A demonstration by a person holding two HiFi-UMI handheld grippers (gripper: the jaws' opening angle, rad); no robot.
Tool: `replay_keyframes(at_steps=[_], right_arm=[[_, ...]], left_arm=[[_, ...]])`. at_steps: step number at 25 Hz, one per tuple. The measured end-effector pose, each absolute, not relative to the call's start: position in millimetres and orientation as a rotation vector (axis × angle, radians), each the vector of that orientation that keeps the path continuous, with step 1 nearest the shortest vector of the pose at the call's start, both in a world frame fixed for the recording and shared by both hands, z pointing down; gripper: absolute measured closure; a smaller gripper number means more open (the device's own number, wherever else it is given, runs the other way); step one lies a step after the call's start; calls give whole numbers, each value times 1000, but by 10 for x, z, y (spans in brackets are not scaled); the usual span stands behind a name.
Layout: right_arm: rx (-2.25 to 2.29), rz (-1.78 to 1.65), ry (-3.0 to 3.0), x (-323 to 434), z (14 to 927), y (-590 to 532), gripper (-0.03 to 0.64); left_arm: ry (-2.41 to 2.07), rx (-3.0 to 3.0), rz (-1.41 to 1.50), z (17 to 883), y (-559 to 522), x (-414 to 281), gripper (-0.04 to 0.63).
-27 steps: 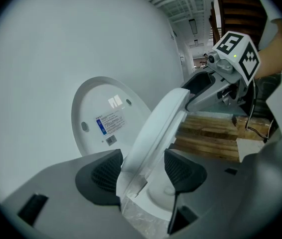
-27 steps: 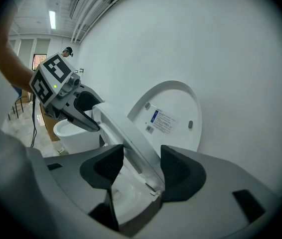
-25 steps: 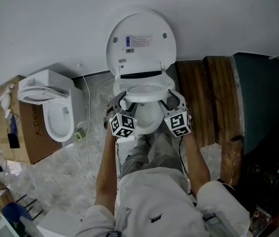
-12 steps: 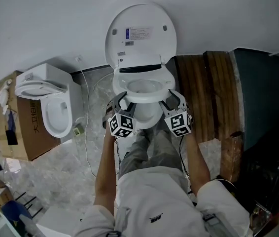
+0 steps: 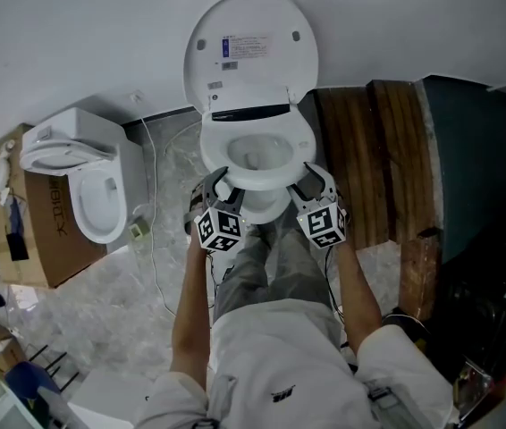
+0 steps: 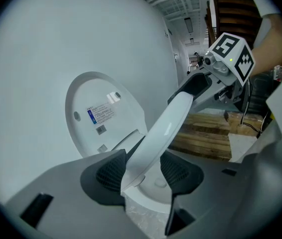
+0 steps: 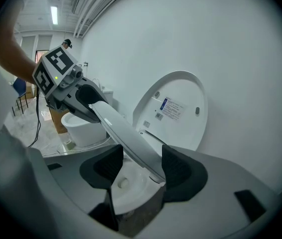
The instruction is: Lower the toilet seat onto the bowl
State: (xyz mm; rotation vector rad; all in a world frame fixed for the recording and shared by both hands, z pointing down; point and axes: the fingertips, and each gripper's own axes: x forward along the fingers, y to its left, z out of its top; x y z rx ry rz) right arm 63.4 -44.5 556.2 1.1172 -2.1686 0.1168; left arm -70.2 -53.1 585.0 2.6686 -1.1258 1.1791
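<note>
The white toilet seat (image 5: 255, 157) is tilted partway down over the bowl (image 5: 266, 206), and the lid (image 5: 248, 52) stands upright against the wall. My left gripper (image 5: 222, 180) holds the seat's front left rim and my right gripper (image 5: 311, 176) its front right rim. In the left gripper view the seat rim (image 6: 166, 128) runs between the pads of the left gripper (image 6: 143, 171), whose jaws have just been closing onto it. In the right gripper view the rim (image 7: 126, 136) sits pinched in the right gripper (image 7: 140, 168).
A second white toilet (image 5: 92, 190) stands at the left beside a cardboard box (image 5: 34, 231). A cable (image 5: 156, 248) trails over the marble floor. Wooden planks (image 5: 369, 168) lie to the right of the bowl, with dark equipment (image 5: 485, 311) beyond. The person's legs stand just before the bowl.
The seat has swung further down toward the bowl with both grippers on its front rim, and more of its ring opening shows. The lid has stayed upright.
</note>
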Motion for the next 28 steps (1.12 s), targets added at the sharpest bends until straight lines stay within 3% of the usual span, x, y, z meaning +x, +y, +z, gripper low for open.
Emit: replay_keyframes(at_steps=[28], right_arm=[[1041, 85, -2102, 632, 6229, 146, 368]], left_arm=[[-988, 2674, 1216, 6493, 41, -696, 322]])
